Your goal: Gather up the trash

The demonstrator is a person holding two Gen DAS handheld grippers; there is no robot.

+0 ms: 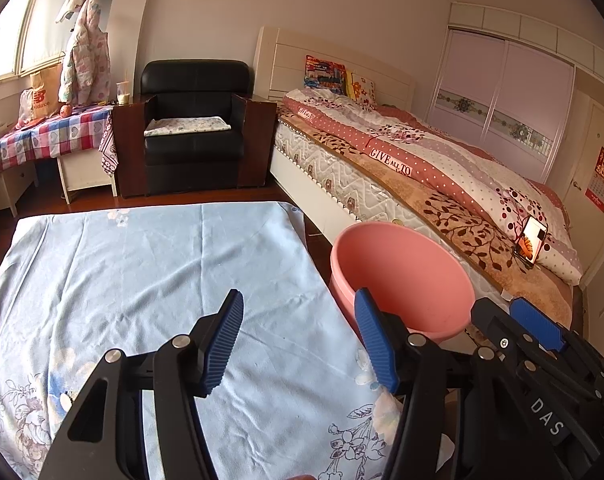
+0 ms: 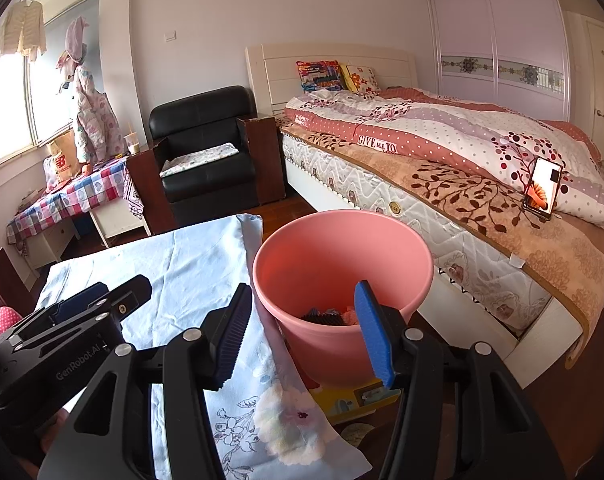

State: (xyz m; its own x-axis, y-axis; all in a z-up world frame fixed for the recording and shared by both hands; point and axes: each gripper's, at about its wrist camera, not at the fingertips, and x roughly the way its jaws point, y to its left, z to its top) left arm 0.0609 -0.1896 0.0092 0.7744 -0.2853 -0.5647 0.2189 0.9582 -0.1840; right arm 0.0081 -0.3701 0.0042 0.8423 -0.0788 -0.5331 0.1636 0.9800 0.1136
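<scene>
left wrist: left gripper (image 1: 297, 336) jaws apart, empty, over bare blue cloth on counter (image 1: 141, 264); pink bin (image 1: 402, 276) just beside | right wrist: right gripper (image 2: 302, 332) jaws apart, empty; trash (image 2: 330, 316) inside bin, likely light, soft scraps; pinch from above
</scene>
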